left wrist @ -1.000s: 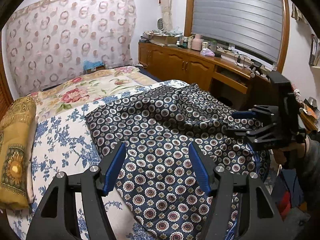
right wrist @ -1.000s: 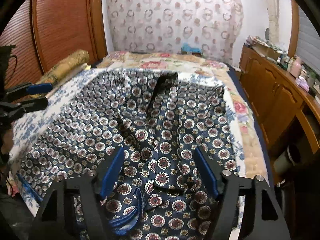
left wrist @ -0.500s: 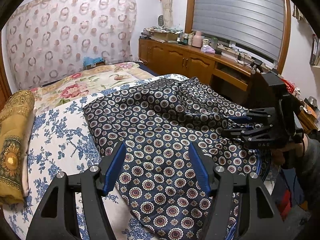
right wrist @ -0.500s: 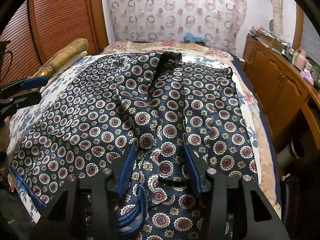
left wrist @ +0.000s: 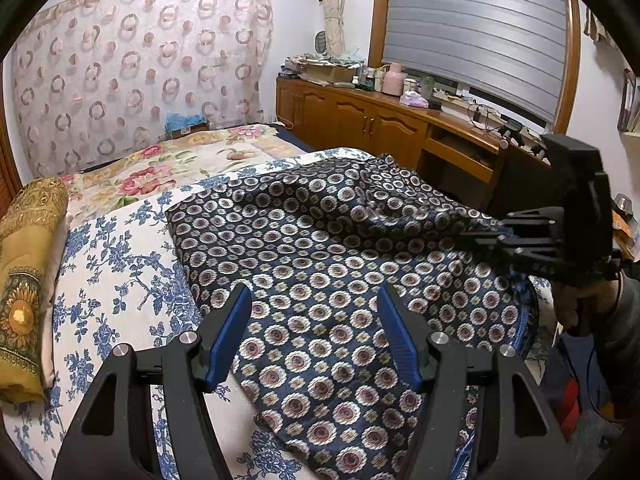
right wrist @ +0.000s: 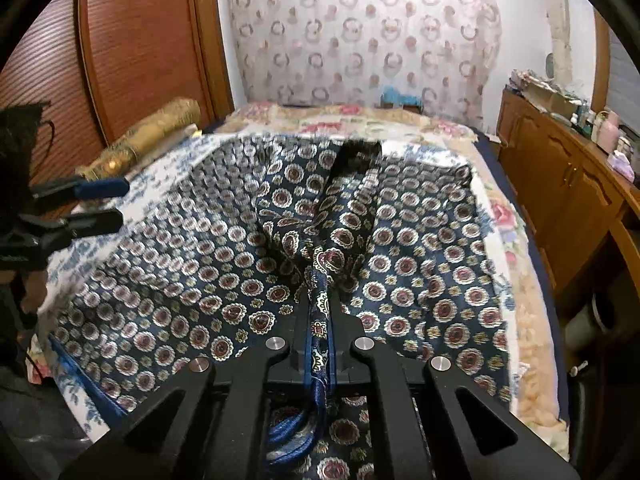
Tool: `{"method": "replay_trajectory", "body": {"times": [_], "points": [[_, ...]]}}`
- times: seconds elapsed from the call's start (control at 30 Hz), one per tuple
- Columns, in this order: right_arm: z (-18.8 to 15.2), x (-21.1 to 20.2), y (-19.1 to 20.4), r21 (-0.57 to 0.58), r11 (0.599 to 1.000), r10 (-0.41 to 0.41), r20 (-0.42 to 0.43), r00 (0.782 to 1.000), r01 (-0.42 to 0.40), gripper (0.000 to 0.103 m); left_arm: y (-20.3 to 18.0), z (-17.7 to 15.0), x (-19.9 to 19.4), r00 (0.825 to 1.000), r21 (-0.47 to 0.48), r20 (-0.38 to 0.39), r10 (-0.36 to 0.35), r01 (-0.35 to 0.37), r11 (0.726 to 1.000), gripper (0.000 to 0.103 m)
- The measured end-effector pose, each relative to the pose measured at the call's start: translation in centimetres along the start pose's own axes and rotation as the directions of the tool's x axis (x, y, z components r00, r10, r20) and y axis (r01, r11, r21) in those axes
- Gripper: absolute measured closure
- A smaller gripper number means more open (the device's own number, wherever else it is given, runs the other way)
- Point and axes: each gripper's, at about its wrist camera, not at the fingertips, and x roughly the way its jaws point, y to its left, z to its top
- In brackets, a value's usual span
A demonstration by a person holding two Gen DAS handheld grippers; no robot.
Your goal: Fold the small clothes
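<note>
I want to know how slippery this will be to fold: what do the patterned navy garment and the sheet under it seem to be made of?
The navy garment looks like thin satin or silk-like fabric: it shines faintly and falls in soft folds. The blue-flowered sheet looks like matte woven cotton, though that is uncertain.

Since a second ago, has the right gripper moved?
Yes. The right gripper has shut on the garment hem, its fingers formerly wide apart. In the left wrist view it has lifted the cloth toward the cabinet.
</note>
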Motion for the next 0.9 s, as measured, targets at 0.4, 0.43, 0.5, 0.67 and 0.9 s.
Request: {"method": "replay_trajectory", "body": {"times": [0.4, 0.43, 0.5, 0.67, 0.9], "points": [[-2.3, -5.5, -2.3, 0.041, 0.994, -0.101, 0.033, 0.994, 0.099, 0.098, -0.5, -0.1, -0.2, 1.000, 0.008, 0.004, -0.010, 0.010, 1.000, 0.037], [-2.5, -5.8, -2.5, 0.046, 0.994, -0.104, 0.031, 0.994, 0.103, 0.098, -0.5, -0.1, -0.1, 1.000, 0.008, 0.004, -0.011, 0.011, 1.000, 0.037], [-2.8, -6.3, -2.7, 0.054, 0.993, -0.106, 0.030, 0.994, 0.104, 0.098, -0.5, -0.1, 0.0, 1.000, 0.008, 0.001, -0.011, 0.011, 1.000, 0.037], [-3.1, -5.8, -2.2, 0.055, 0.991, -0.119, -0.003, 0.993, 0.119, 0.098, -0.5, -0.2, 0.4, 1.000, 0.005, -0.010, -0.013, 0.013, 1.000, 0.037], [-1.7, -6.9, -0.9, 0.009, 0.989, -0.151, 0.015, 0.988, 0.151, 0.088, -0.5, 0.0, 0.1, 1.000, -0.009, -0.003, -0.024, 0.024, 1.000, 0.036]]}}
